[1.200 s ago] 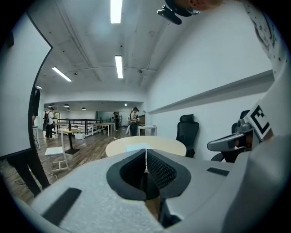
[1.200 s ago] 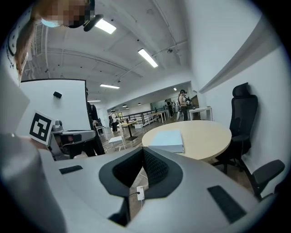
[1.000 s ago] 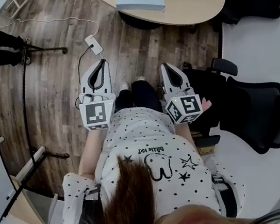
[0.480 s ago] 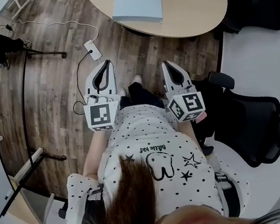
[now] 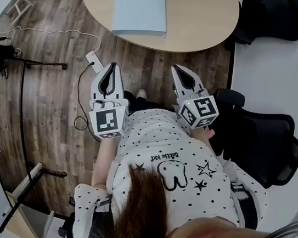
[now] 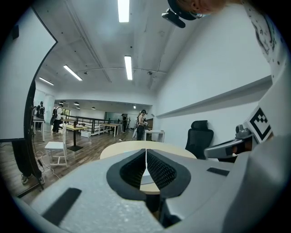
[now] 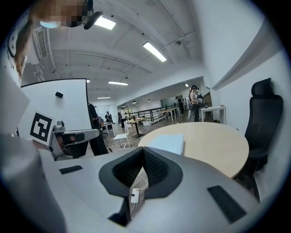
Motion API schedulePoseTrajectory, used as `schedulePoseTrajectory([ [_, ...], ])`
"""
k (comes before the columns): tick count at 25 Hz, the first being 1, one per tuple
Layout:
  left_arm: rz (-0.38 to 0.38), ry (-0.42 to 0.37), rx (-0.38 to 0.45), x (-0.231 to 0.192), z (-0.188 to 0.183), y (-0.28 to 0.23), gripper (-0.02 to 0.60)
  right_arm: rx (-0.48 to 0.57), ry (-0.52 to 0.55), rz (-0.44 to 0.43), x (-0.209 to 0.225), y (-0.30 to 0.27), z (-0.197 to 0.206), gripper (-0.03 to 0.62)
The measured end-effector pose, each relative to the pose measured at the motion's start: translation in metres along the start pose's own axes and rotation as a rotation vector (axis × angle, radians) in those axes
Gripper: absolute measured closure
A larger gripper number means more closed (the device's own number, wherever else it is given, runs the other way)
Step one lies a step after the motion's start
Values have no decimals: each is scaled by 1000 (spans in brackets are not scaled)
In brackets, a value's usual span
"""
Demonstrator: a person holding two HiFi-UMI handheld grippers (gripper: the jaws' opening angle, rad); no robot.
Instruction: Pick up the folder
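1. Since the earlier frames the counter and the folder have slid down the head view towards the tongs. The folder, first cut off by the top edge, now shows almost whole.
2. The folder is pale blue and lies flat on the round counter, by the counter's near edge and towards its left side. Its long axis runs from the near edge to the far one, slightly tilted, with one short end facing the person.
3. Each of the tongs carries a cube with black-and-white square markers. The dotted shirt has a printed line of letters, too small to read for certain.
4. The left tongs and the right tongs hang side by side over the wooden floor, short of the counter. The folder lies ahead of both, well apart from them and roughly between their lines.
5. The left tongs are fully closed, pads meeting, with nothing held.
6. The right tongs are likewise pressed together and empty. In the right gripper view the folder lies beyond them, just right of the tips.
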State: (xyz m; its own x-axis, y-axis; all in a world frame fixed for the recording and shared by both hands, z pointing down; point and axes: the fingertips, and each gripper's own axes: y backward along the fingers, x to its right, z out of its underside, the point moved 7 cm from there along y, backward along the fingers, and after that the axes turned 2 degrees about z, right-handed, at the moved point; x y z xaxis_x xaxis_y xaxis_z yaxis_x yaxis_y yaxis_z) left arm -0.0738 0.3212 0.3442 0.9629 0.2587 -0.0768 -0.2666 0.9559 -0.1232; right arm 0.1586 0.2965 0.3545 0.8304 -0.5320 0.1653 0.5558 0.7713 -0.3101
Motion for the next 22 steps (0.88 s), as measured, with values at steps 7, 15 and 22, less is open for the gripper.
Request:
schedulePoseTrajectory([
  [7, -9, -6, -9, -16, -4, -20, 560, -5, -12, -6, 9, -26, -9, 588],
  [15, 46, -4, -17, -50, -12, -69, 560, -8, -33, 57, 17, -70, -22, 588],
  [22, 141, -33, -9, -92, -38, -126, 560, 22, -57, 133, 19, -120, -52, 588],
])
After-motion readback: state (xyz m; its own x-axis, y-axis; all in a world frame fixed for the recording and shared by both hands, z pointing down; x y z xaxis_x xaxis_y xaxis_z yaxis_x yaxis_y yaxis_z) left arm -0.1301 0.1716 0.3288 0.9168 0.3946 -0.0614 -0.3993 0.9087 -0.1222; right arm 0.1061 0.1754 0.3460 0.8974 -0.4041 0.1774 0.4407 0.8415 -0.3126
